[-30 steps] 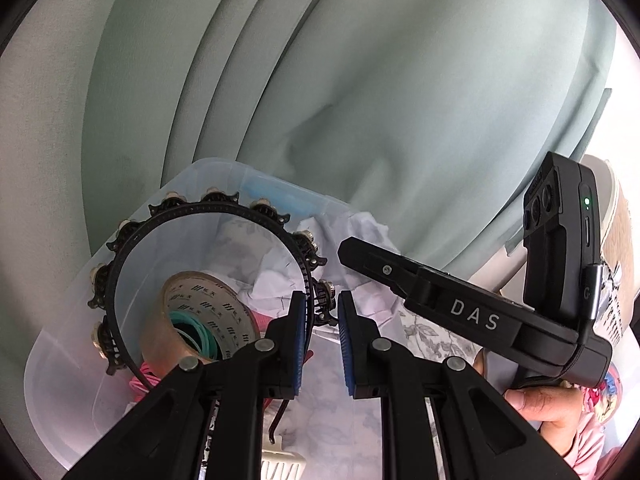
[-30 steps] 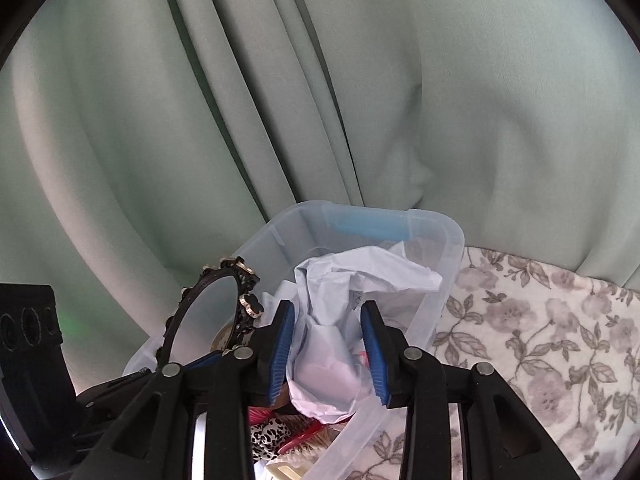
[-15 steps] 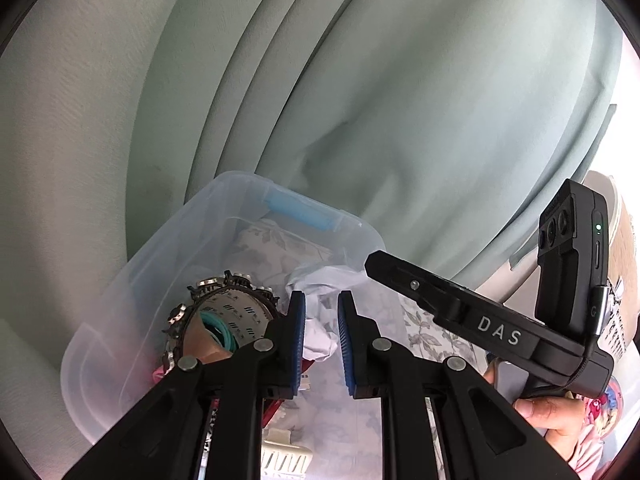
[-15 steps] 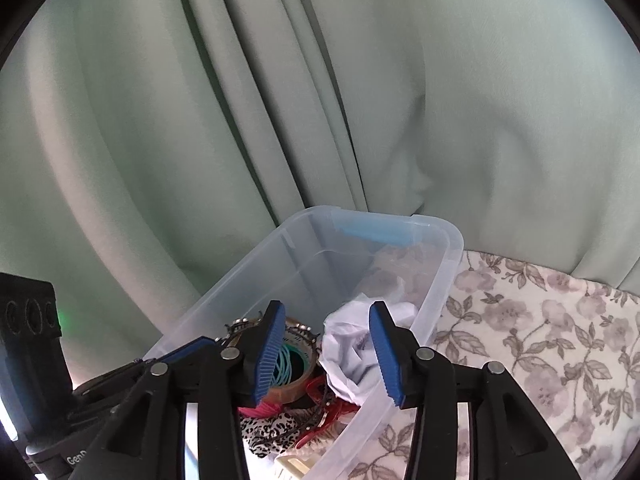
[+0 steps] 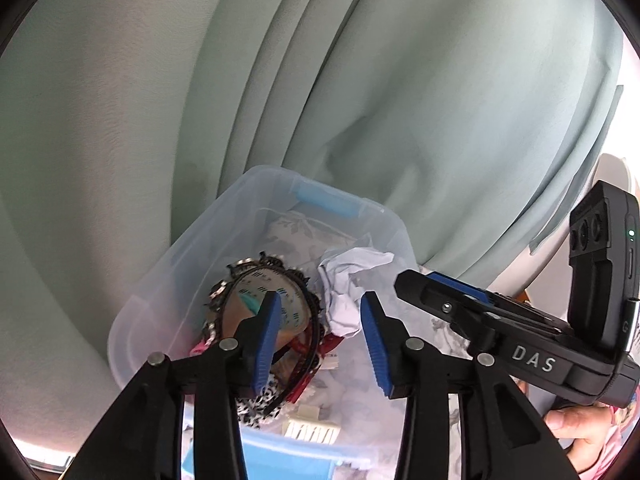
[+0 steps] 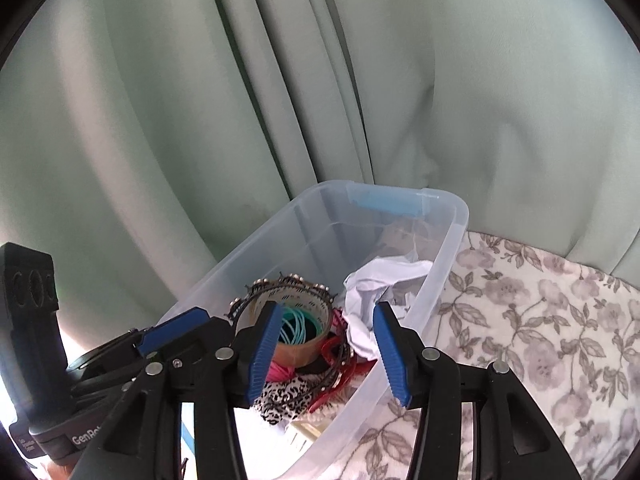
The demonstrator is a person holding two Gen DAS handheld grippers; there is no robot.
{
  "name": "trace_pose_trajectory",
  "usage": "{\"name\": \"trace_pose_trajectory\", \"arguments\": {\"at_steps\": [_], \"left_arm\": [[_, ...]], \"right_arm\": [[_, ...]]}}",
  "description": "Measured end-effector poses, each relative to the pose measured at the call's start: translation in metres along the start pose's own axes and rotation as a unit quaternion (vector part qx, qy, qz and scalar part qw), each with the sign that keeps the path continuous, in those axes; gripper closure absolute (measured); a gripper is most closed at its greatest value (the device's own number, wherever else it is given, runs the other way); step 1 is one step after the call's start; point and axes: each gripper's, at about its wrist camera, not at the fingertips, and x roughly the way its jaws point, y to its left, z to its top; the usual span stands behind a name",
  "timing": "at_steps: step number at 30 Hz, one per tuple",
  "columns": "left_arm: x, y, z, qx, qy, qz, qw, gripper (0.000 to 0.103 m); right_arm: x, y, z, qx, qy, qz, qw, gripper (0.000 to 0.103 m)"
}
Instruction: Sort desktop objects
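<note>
From the left wrist, the left gripper (image 5: 318, 334) hangs with its ribbed blue pads spread apart and bare above a translucent plastic bin (image 5: 132, 320). Inside lie a black studded headband (image 5: 314, 332), a brown roll of tape (image 5: 276, 304) and crumpled white paper (image 5: 348, 280).

From the right wrist, the right gripper (image 6: 326, 346) also gapes wide, holding nothing, over the same bin (image 6: 452, 248), which stands on a grey floral cloth (image 6: 540, 320) before a pleated pale green curtain (image 6: 160, 100). Thin teal bands (image 6: 298, 326) coil inside the tape (image 6: 308, 350).
</note>
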Motion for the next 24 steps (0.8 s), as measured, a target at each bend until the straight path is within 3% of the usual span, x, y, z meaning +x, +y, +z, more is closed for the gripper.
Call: {"name": "trace_pose_trajectory", "arguments": {"at_steps": [10, 15, 24], "left_arm": [[-0.021, 0.011, -0.012, -0.002, 0.018, 0.023, 0.9996, 0.044], [-0.022, 0.016, -0.015, -0.004, 0.021, 0.035, 0.9991, 0.04], [-0.024, 0.017, -0.02, 0.002, 0.025, 0.046, 0.9986, 0.037]], "right_arm": [[-0.001, 0.009, -0.021, 0.005, 0.021, -0.003, 1.0, 0.048], [-0.004, 0.012, -0.026, -0.001, 0.023, -0.007, 1.0, 0.039], [-0.008, 0.02, -0.034, -0.021, 0.026, -0.014, 0.999, 0.034]]}}
